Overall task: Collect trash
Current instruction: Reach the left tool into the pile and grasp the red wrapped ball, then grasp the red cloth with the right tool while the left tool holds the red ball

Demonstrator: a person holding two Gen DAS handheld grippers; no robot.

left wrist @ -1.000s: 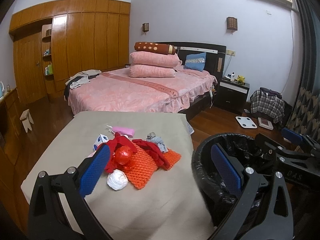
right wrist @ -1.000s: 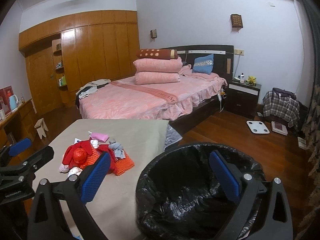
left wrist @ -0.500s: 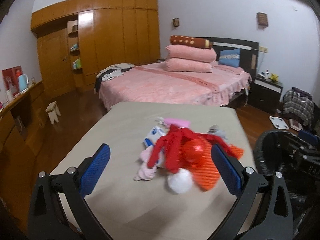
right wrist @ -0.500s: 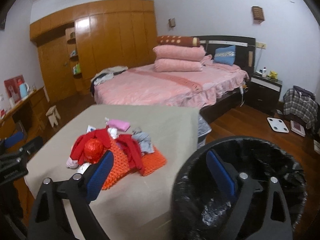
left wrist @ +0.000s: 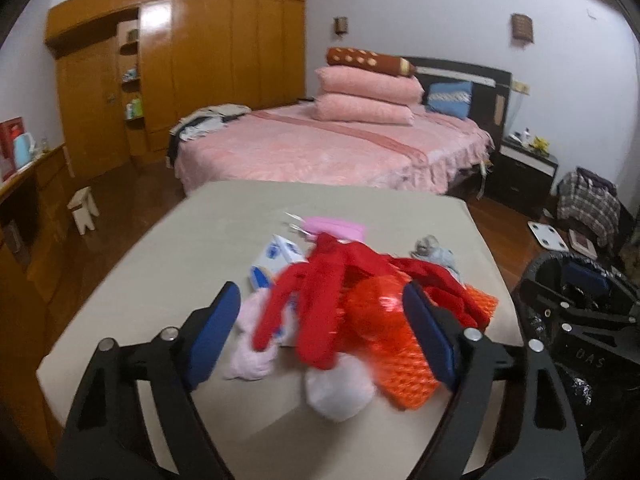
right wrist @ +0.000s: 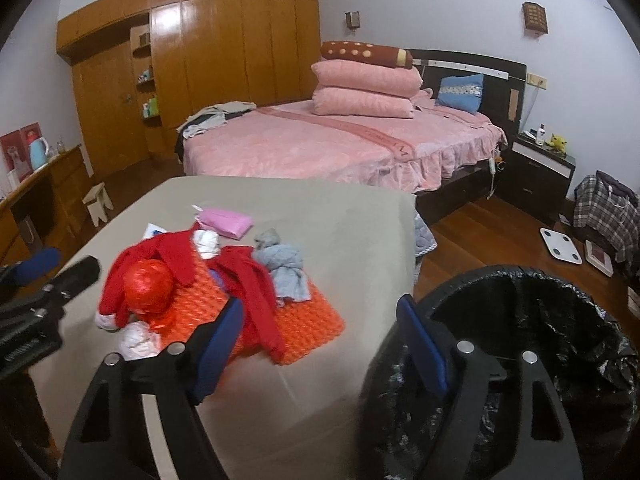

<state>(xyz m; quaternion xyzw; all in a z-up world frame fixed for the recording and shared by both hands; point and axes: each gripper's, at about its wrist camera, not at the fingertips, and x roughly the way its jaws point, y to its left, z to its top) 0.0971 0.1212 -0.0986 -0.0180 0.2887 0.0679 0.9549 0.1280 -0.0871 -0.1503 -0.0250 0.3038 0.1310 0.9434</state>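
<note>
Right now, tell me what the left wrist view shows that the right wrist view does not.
Only the left wrist view shows the blue-and-white box clearly and the left gripper, fingers open around the red pile.

Only the right wrist view shows the inside of the black-lined trash bin, the grey cloth in full, and the right gripper, open and empty.

Both show the red foil ball, the orange mesh, the pink packet, the table and the bed.
</note>
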